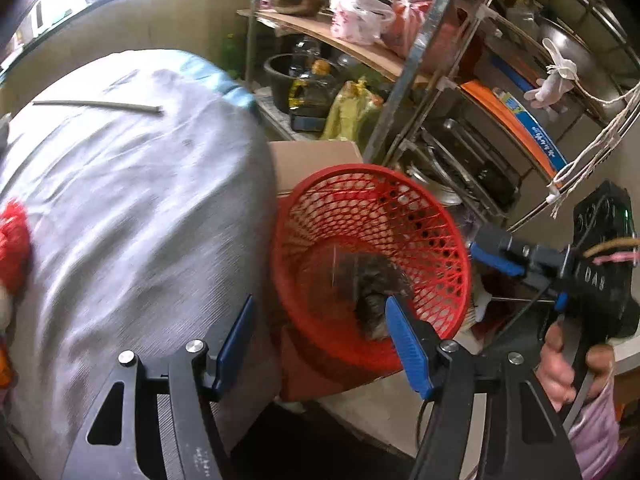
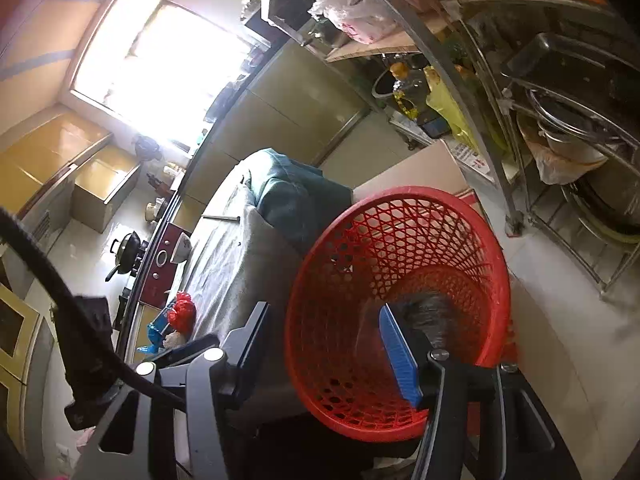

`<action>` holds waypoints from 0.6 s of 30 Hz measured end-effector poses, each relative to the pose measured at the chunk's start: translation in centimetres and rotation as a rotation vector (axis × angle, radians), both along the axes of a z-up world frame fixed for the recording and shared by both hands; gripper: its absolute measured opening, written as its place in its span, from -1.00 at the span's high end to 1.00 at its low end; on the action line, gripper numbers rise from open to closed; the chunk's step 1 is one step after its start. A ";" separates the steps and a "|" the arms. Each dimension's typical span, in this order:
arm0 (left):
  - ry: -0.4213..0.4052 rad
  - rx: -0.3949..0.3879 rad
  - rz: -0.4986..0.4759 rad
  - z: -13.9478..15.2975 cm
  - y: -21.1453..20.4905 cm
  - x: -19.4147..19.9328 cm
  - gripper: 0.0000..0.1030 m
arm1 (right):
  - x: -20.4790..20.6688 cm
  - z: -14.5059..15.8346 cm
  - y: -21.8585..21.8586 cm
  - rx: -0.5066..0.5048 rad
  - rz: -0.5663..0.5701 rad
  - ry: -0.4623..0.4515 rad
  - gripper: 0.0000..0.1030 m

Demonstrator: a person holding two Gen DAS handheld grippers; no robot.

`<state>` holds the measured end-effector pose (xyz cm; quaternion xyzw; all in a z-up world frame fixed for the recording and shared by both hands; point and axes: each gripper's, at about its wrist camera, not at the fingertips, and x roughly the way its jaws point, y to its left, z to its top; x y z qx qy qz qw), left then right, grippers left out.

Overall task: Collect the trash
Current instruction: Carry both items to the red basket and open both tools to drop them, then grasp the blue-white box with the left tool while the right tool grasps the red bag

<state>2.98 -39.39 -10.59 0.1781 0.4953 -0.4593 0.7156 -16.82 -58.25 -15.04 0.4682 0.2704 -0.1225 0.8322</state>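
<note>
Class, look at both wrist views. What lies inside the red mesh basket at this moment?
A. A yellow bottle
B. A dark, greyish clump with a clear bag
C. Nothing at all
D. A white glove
B: a dark clump with a clear bag lies at the bottom of the basket, seen in both views; the glove hangs on the rack, not in the basket.

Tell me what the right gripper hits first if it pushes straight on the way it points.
Probably the red basket: the right gripper is open, one finger already over the basket's mouth. Straight on, it likely meets the mesh wall or the dark clump inside; depth is unclear.
</note>
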 end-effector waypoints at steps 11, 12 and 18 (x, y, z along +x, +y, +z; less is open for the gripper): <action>-0.122 -0.018 0.226 2.5 14.2 0.7 -0.41 | 6.6 1.3 5.1 -0.042 0.175 0.005 -0.15; -0.139 -0.025 0.264 2.9 15.9 0.9 -0.43 | 7.6 1.5 5.9 -0.048 0.200 0.008 -0.15; -0.194 -0.038 0.514 3.9 25.3 3.8 -0.45 | 13.8 2.2 11.8 -0.082 0.373 0.022 -0.15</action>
